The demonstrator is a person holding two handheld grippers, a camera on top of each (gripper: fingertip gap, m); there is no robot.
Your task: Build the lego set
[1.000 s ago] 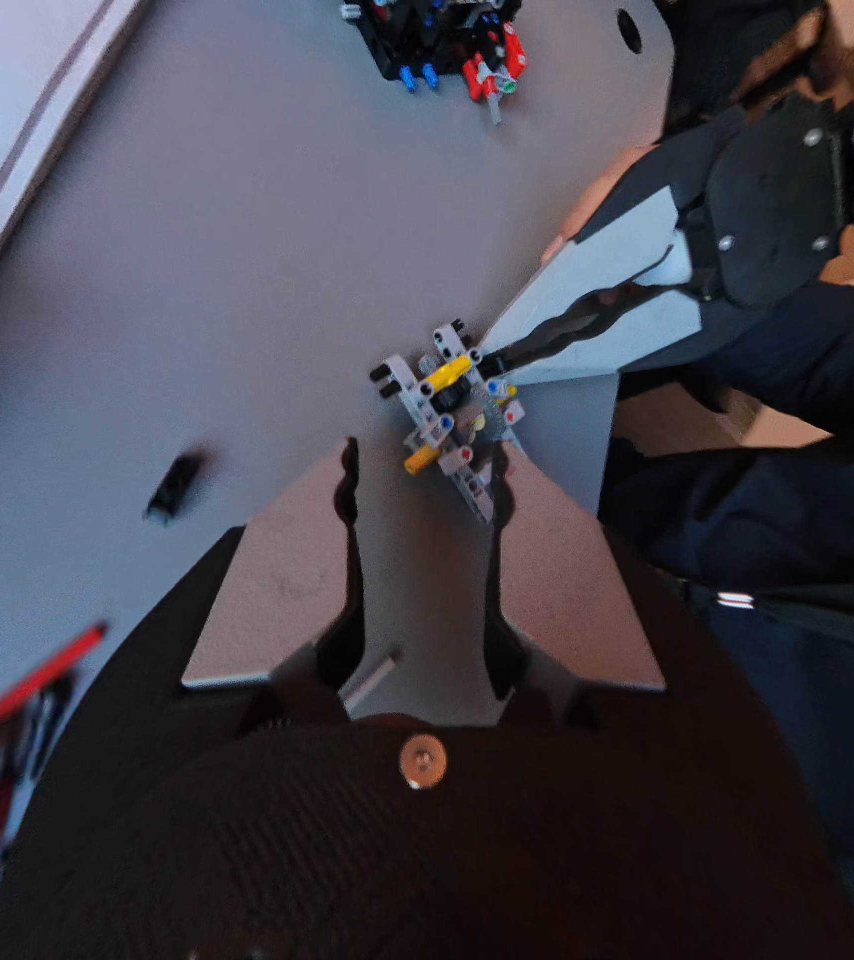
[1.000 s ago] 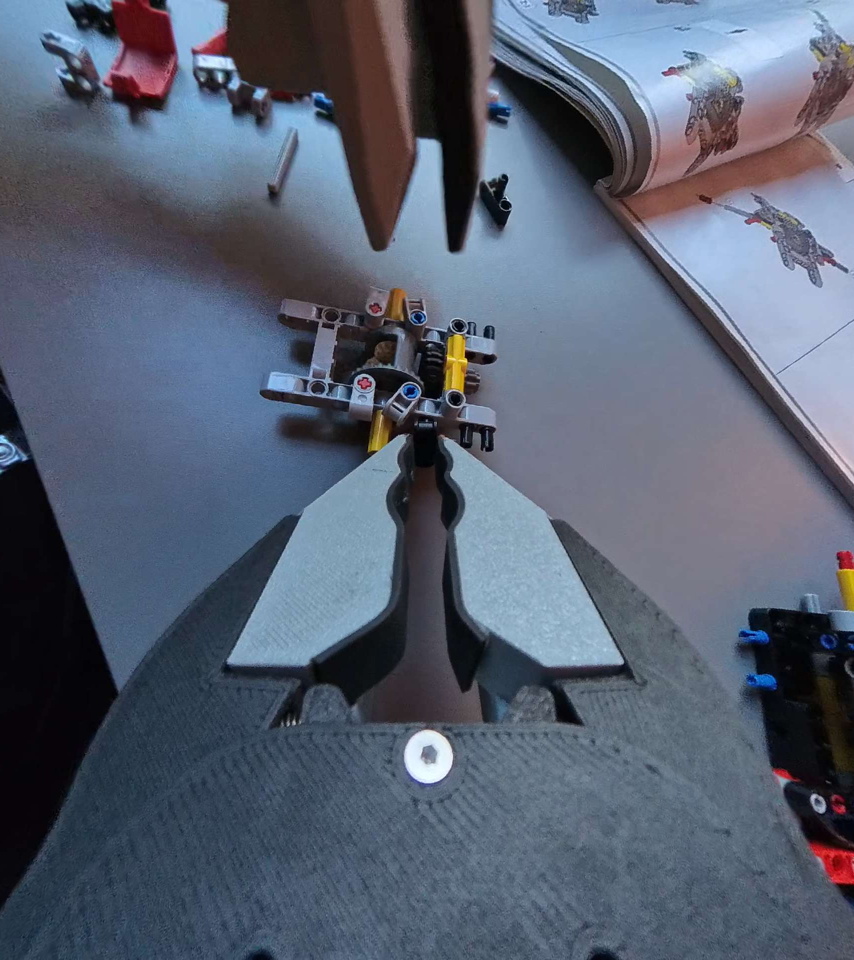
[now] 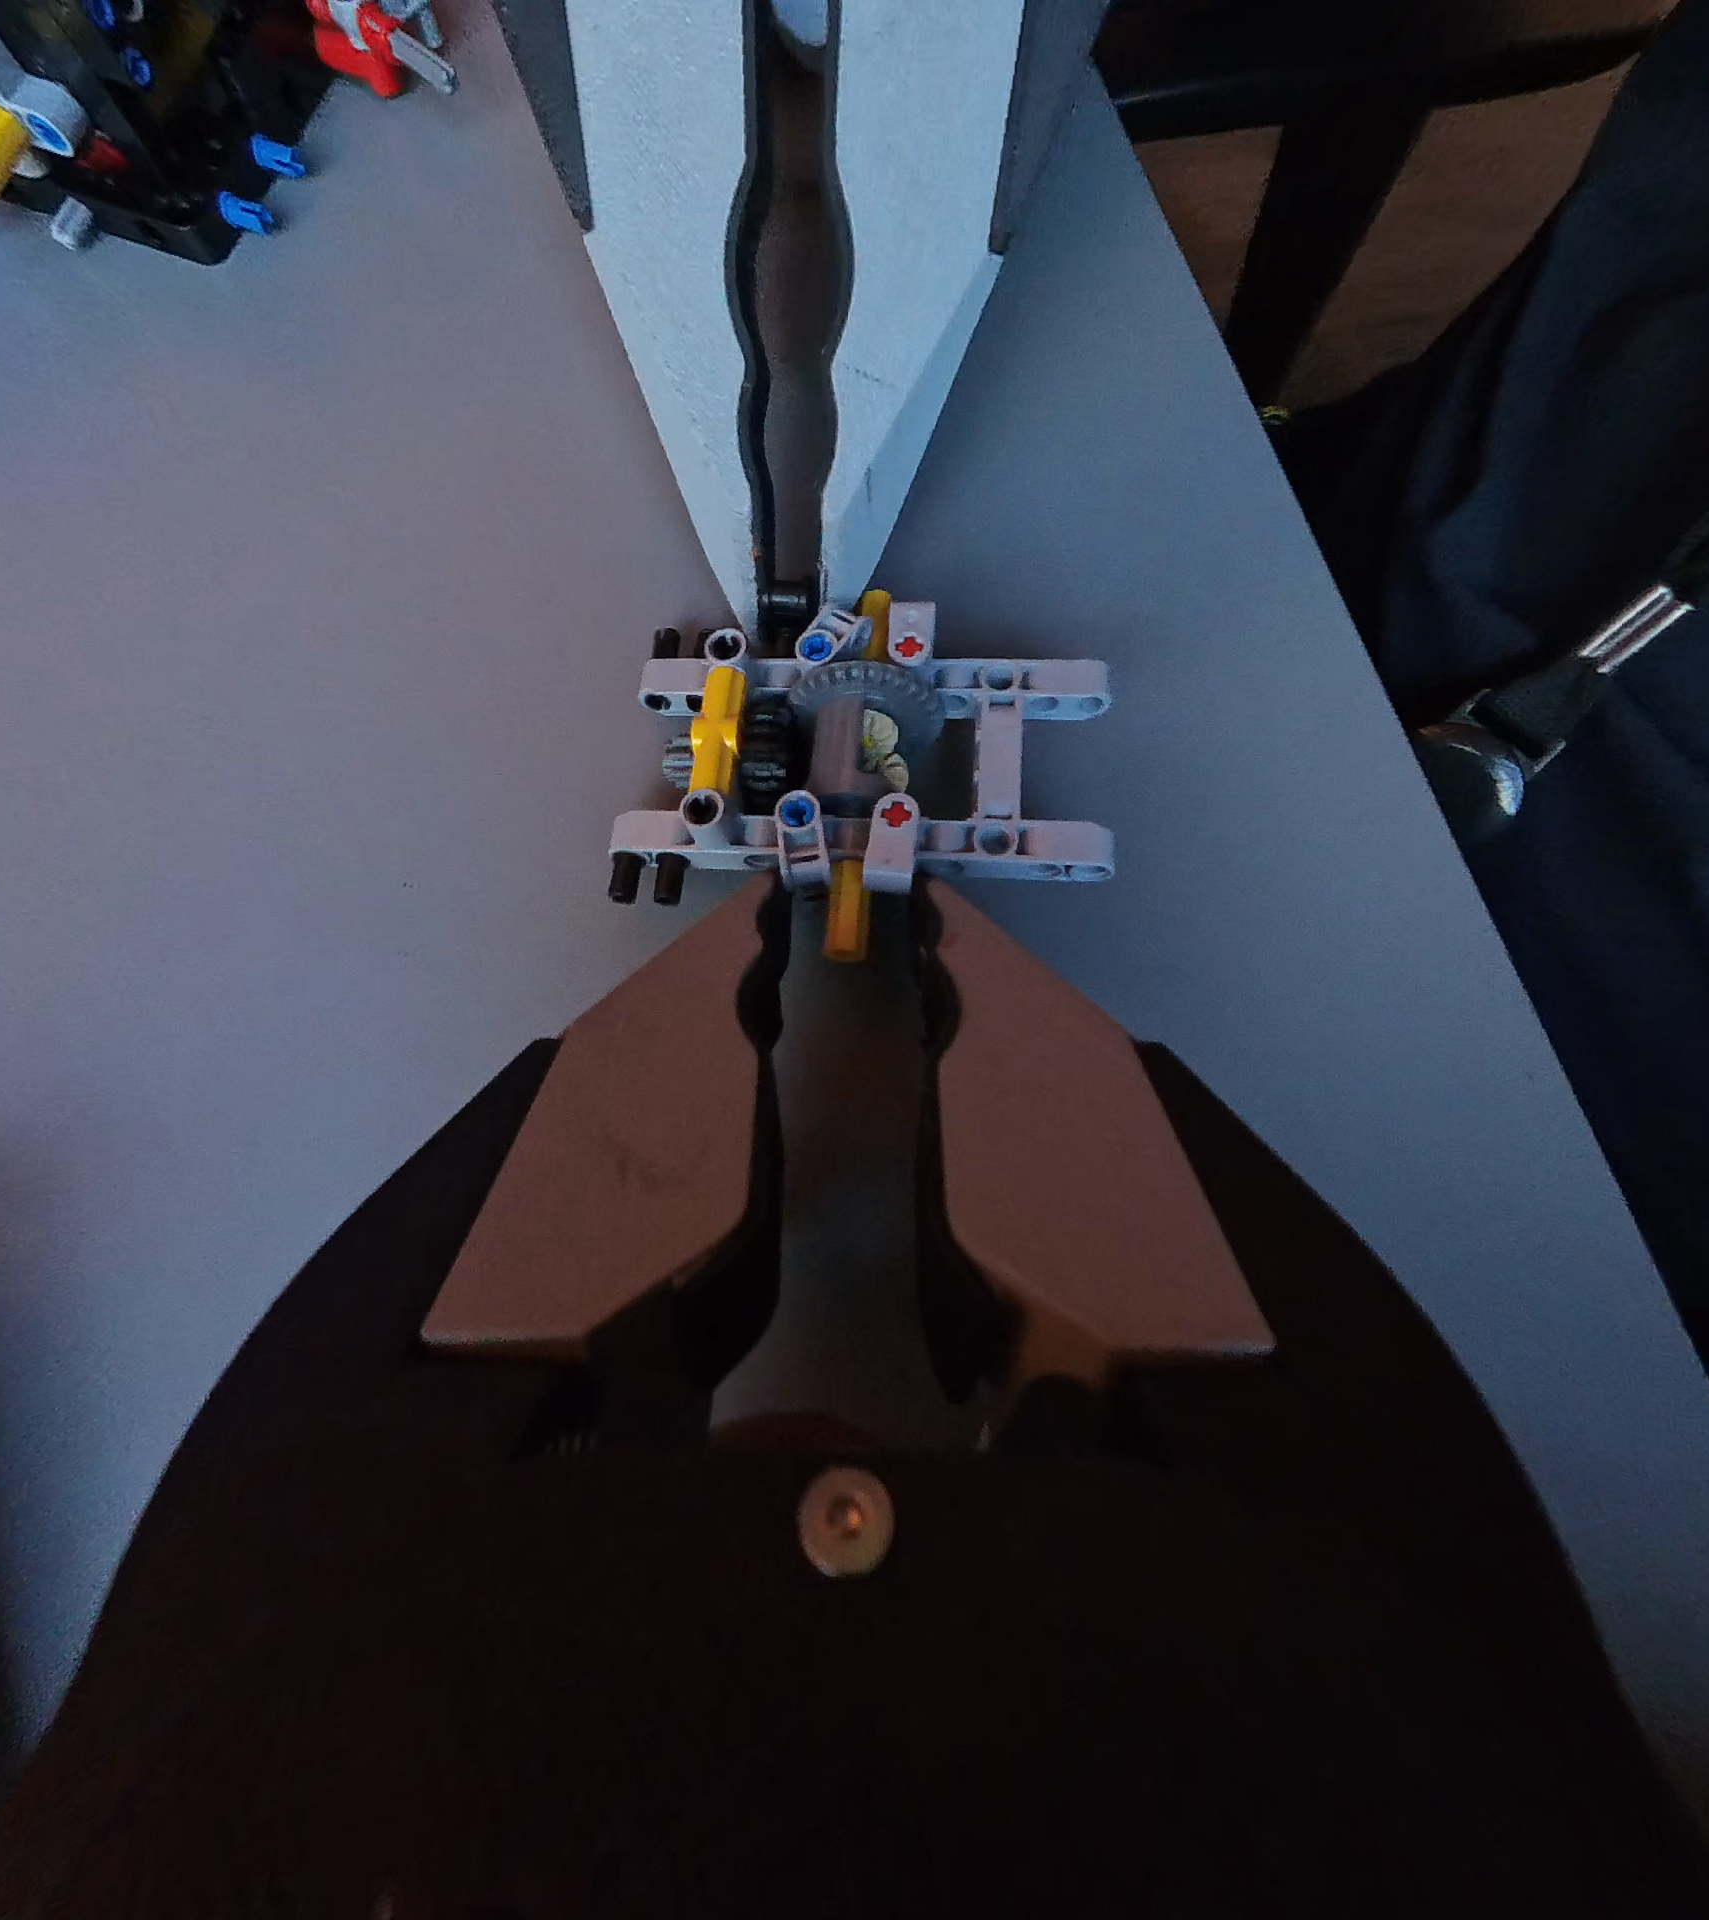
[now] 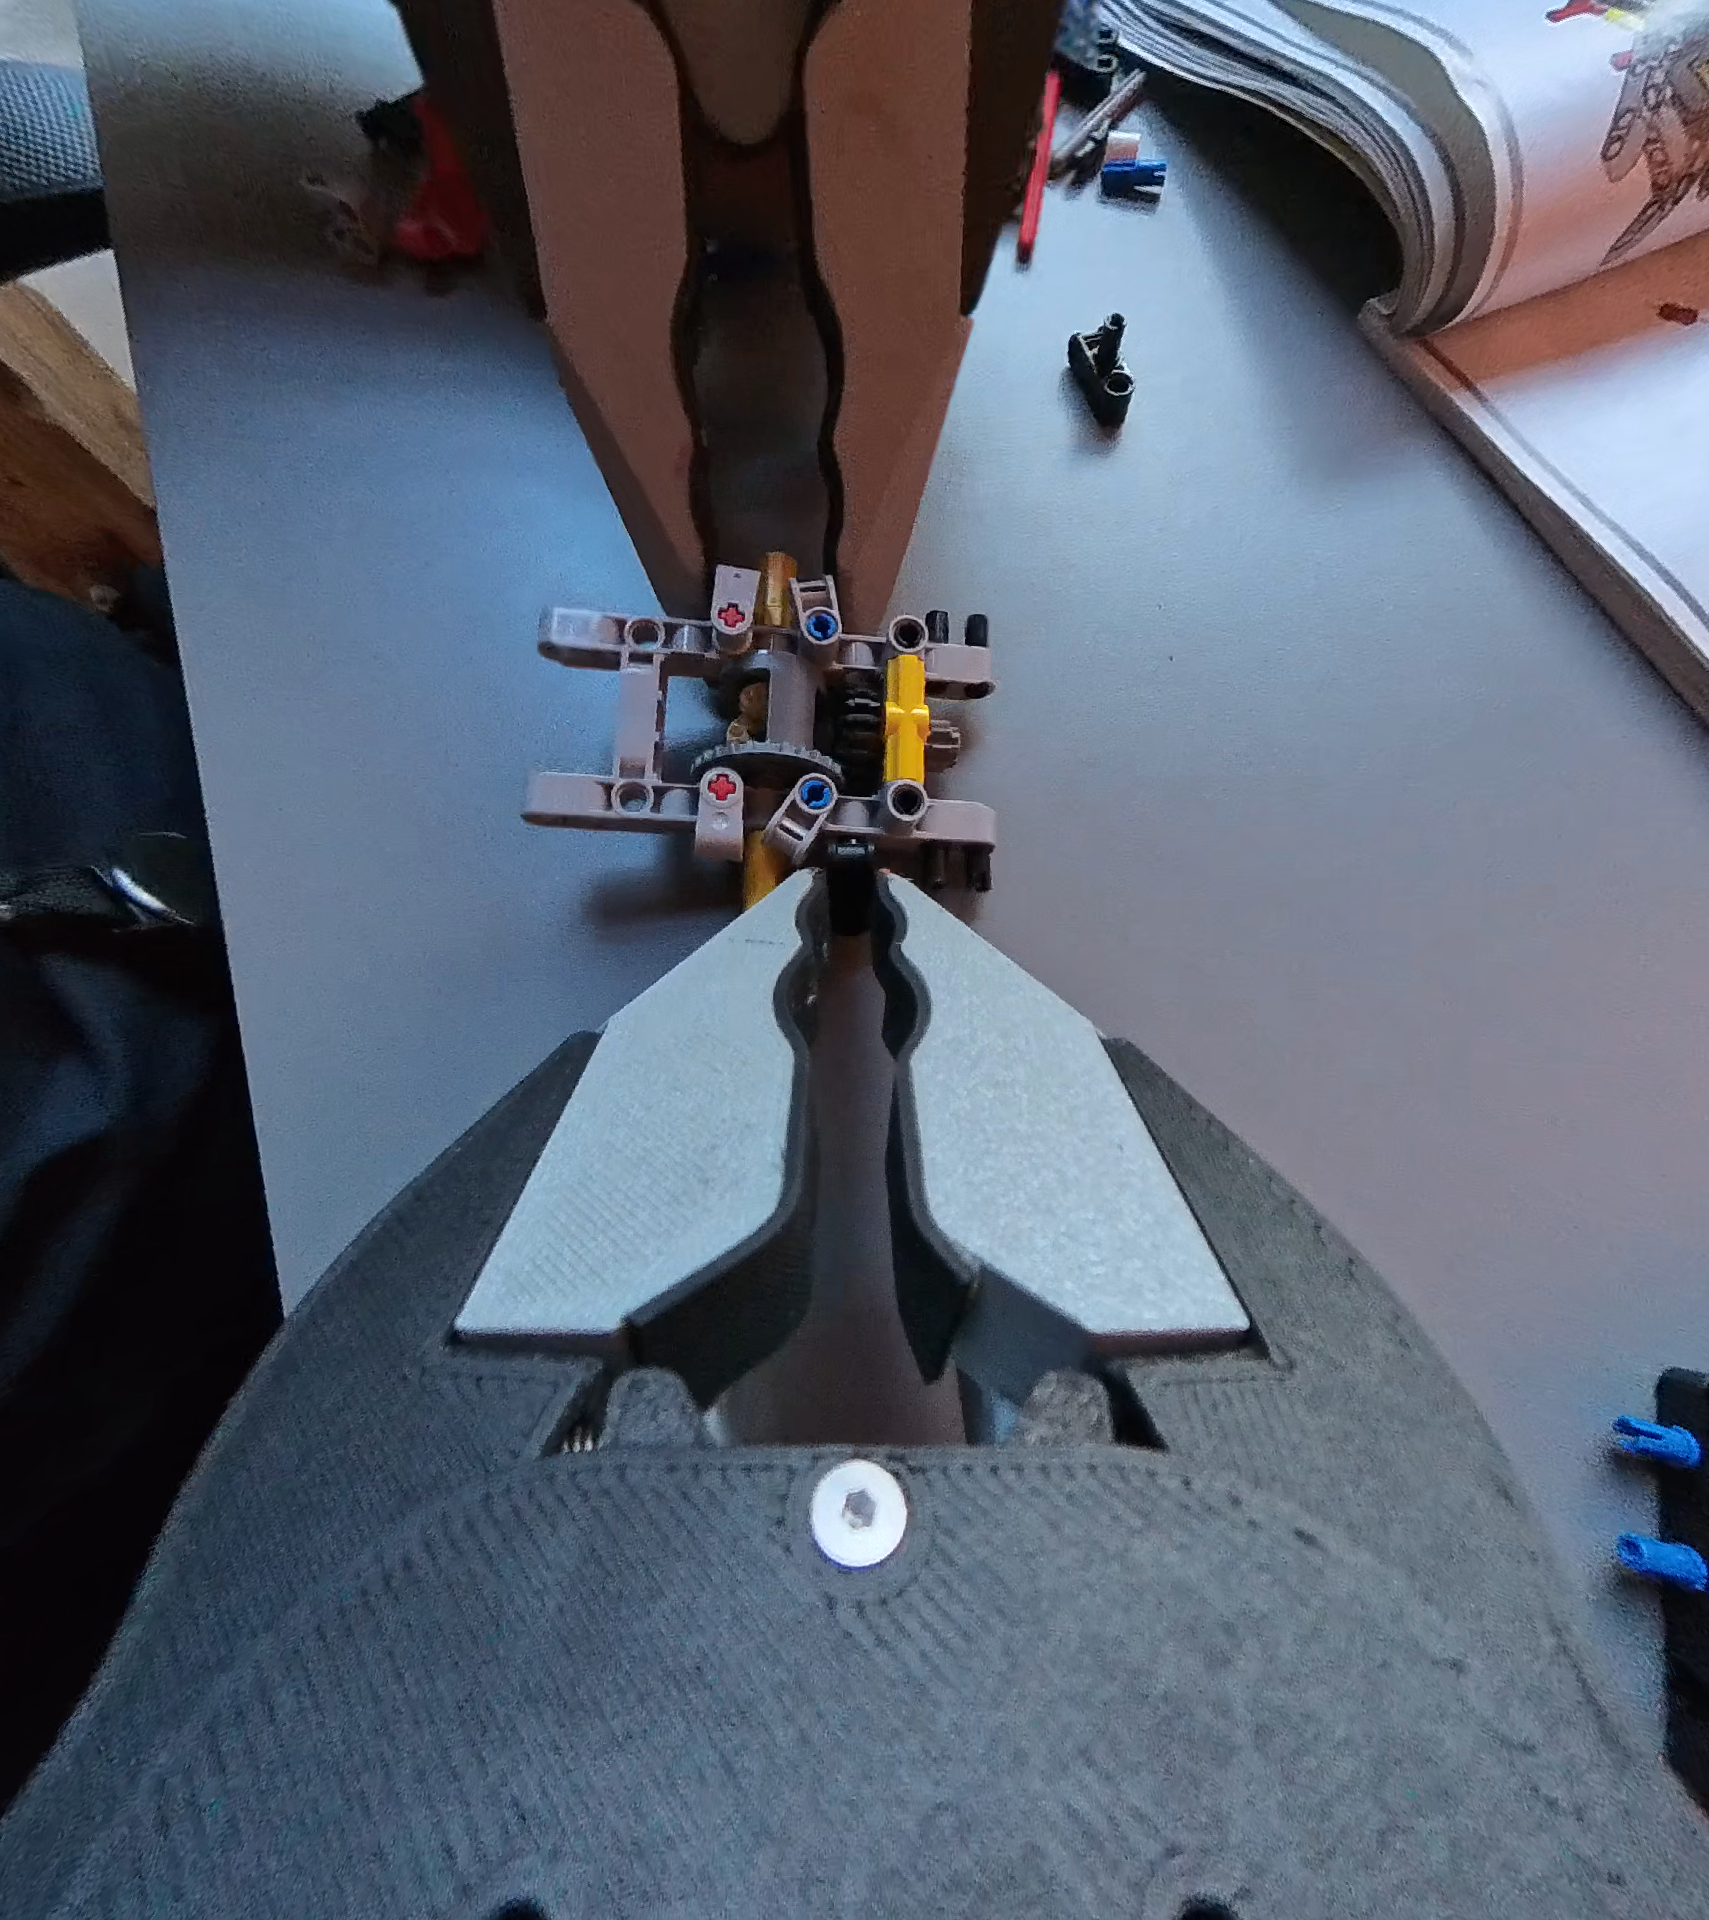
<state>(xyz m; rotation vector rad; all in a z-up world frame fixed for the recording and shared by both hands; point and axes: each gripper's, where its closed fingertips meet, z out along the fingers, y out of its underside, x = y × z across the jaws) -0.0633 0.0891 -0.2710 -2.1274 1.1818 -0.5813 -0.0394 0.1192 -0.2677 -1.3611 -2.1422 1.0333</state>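
Gear assembly (image 3: 871, 758), a small frame of two grey beams carrying gears, yellow axles and blue and red pins, lying flat on the grey table (image 3: 206, 623) near its edge, between the two opposed grippers. An open instruction booklet (image 4: 1608, 208) lies well apart at one side, and a larger black build (image 3: 154, 156) with blue pins stands near a far corner. The left gripper (image 3: 845, 899) is closed to a narrow gap about one long side of the frame; its pads appear to press on the two grey connectors flanking a protruding yellow axle (image 3: 845, 920). The right gripper (image 4: 848, 904) is almost fully closed on a short black pin (image 4: 848, 883), whose free end meets the opposite beam. A loose black connector (image 4: 1099, 364) lies apart on the table. Risks, as judged: the left hold bears on small pivoting connectors only, so a push from the pin side could skid or swing the frame; the pin, if slightly off-axis to its hole, could jam or twist out of the pads.
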